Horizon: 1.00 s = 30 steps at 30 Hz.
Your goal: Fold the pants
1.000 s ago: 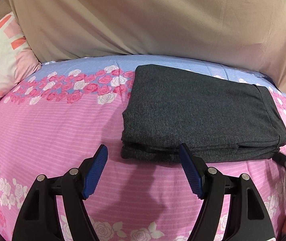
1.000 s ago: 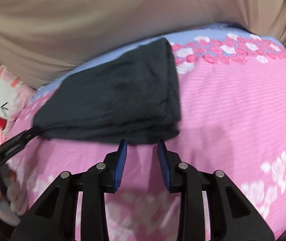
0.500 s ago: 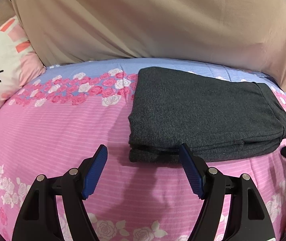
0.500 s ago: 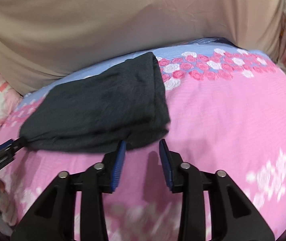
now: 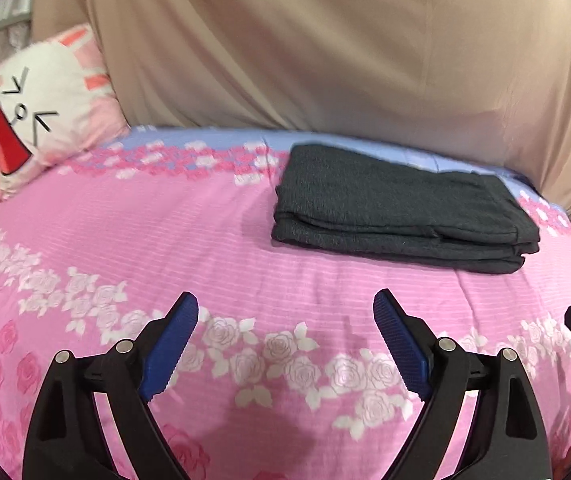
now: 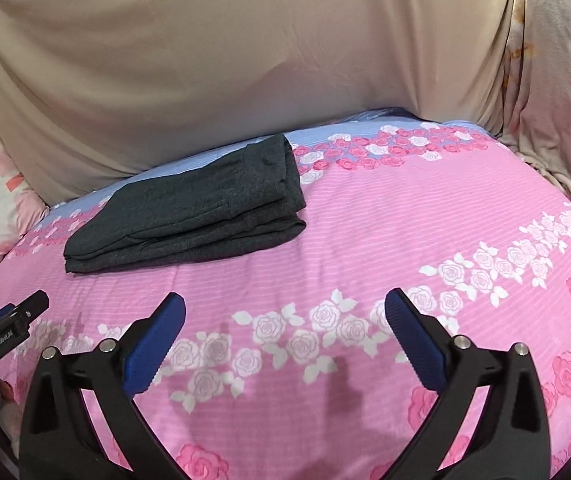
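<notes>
Pants: dark grey knit pants point(image 5: 401, 212), folded in a flat stack on the pink rose-print bedsheet point(image 5: 165, 240).
Left gripper point(image 5: 285, 334): released, empty, pants at one o'clock.
Right gripper point(image 6: 285, 332): released, empty, pants at eleven o'clock.

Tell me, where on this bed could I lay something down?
Free: the pink rose-print bedspread to the right of the folded dark grey pants, and the strip between them and the open grippers. Crowded: the far left corner, by the white bunny-face pillow.

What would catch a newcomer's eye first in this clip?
The dark pants, folded into a neat stack, lie on the pink bedspread near its far edge. Both grippers, left and right, hover open and empty in front. A bunny pillow sits far left.
</notes>
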{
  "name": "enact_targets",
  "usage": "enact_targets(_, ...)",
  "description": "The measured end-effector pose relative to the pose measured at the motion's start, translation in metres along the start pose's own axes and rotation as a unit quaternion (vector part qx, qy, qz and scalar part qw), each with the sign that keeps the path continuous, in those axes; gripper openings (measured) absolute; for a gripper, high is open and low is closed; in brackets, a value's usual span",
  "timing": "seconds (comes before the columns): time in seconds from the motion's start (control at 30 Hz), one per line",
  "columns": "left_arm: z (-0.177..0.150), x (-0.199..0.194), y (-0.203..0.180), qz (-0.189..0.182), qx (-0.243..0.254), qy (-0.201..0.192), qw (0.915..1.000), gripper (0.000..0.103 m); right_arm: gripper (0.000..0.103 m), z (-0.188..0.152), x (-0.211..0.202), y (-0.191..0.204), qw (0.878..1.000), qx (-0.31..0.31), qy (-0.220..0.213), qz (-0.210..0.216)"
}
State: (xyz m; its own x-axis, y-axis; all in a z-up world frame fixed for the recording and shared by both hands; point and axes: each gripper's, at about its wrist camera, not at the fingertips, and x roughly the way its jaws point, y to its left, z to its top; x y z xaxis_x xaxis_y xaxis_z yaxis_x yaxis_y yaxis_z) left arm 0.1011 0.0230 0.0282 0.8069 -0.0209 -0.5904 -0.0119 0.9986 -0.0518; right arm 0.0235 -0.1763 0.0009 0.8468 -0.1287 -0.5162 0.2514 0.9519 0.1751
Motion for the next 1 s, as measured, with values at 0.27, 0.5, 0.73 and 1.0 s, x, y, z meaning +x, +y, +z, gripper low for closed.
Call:
enact_targets(0.27, -0.001, -0.010, 0.000, 0.011, -0.001, -0.022, 0.9997, 0.092, 0.098, -0.007, 0.003, 0.019, 0.998, -0.045, 0.021, -0.035)
enact_targets(0.5, -0.002, -0.010, 0.000, 0.009, 0.000, -0.019, 0.9998, 0.092, 0.098, -0.008, 0.000, 0.023, 0.998, -0.052, 0.015, -0.038)
enact_targets(0.73, -0.002, -0.012, -0.006, 0.011, 0.022, -0.022, 0.9995, 0.092, 0.098, -0.007, 0.002, 0.022, 0.998, -0.054, 0.015, -0.037)
enact_targets(1.0, -0.002, -0.012, -0.009, 0.011, 0.033, -0.020, 0.9992, 0.092, 0.098, -0.007, 0.002, 0.021, 0.998, -0.052, 0.016, -0.036)
